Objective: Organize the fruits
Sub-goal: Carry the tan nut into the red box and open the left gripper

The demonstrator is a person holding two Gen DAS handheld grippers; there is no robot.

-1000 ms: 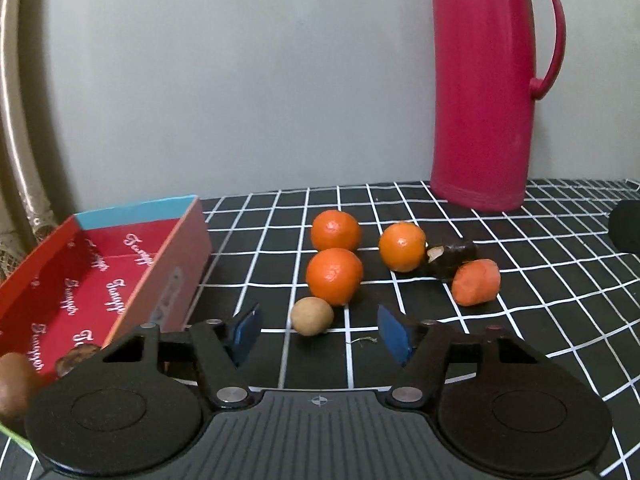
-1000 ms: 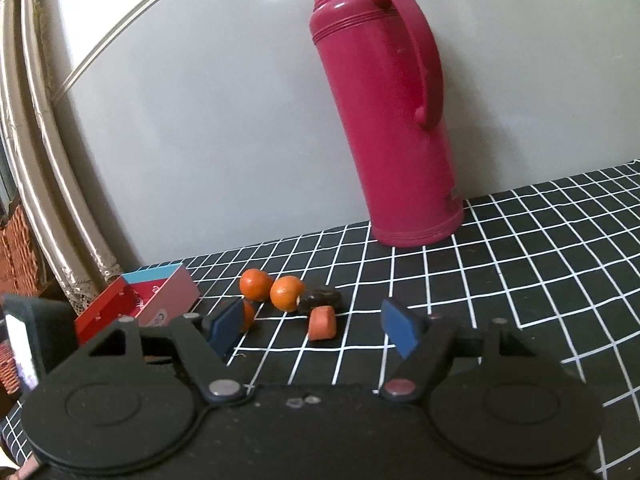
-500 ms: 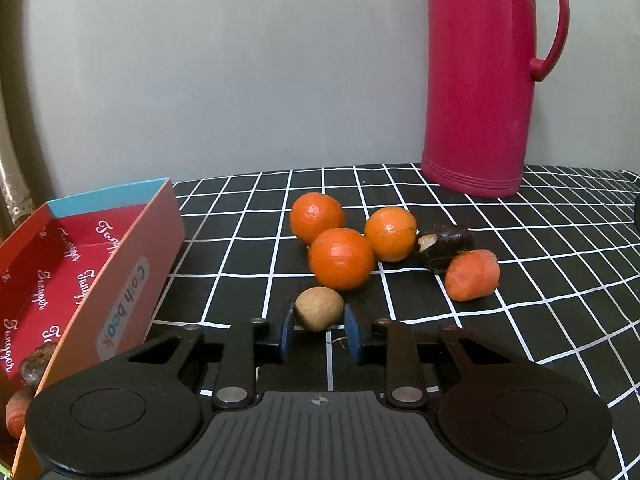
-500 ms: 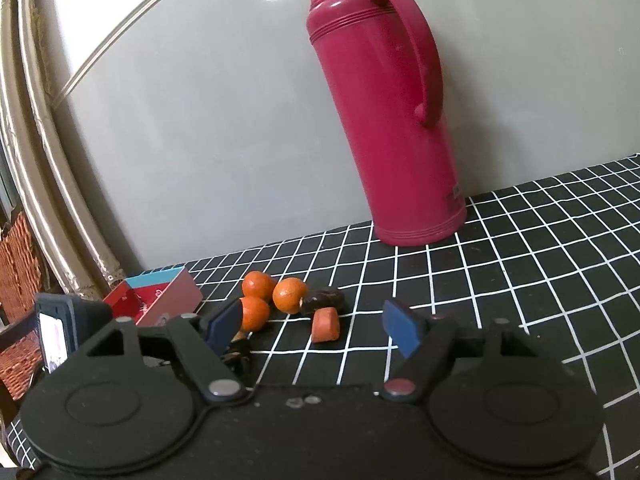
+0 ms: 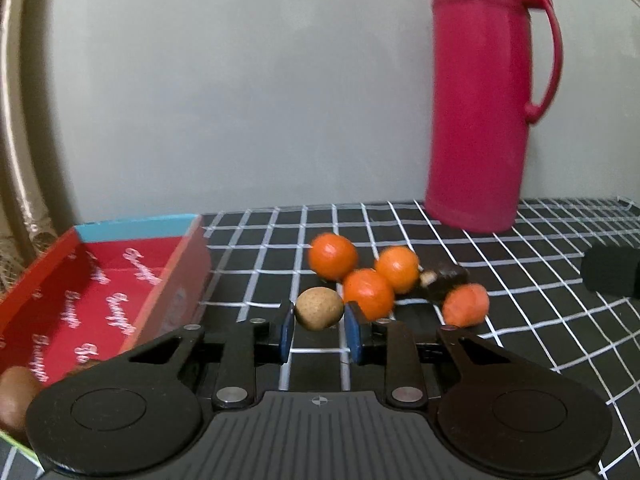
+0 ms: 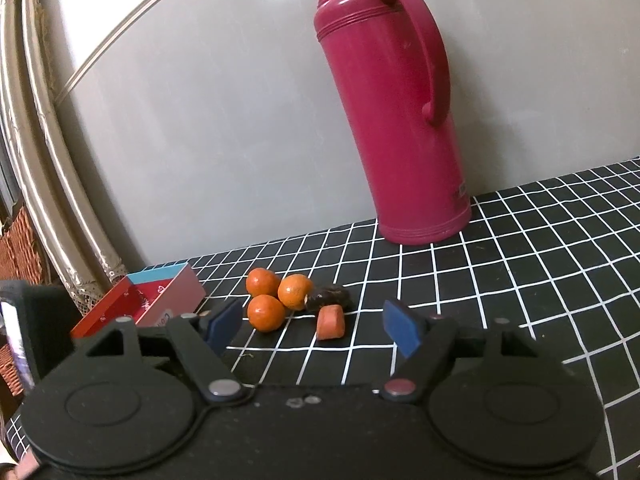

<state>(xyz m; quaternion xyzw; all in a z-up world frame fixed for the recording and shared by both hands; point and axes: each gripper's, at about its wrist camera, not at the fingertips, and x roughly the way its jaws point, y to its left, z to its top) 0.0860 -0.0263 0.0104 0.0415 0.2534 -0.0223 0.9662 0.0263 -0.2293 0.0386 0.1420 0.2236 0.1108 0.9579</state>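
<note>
Left gripper [image 5: 319, 330] pinching small round tan fruit [image 5: 319, 308]; right gripper [image 6: 313, 326] spread, idle.
Pick step in hand; next, judged: carry to open red cardboard box [image 5: 120, 280].

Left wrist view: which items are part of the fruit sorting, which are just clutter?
Job:
- small tan round fruit, clamped in the left gripper
- three oranges
- orange-red piece
- dark brown piece
- red box, brown fruit at its near end

Lying about:
- crimson thermos flask
- black grid tablecloth
</note>
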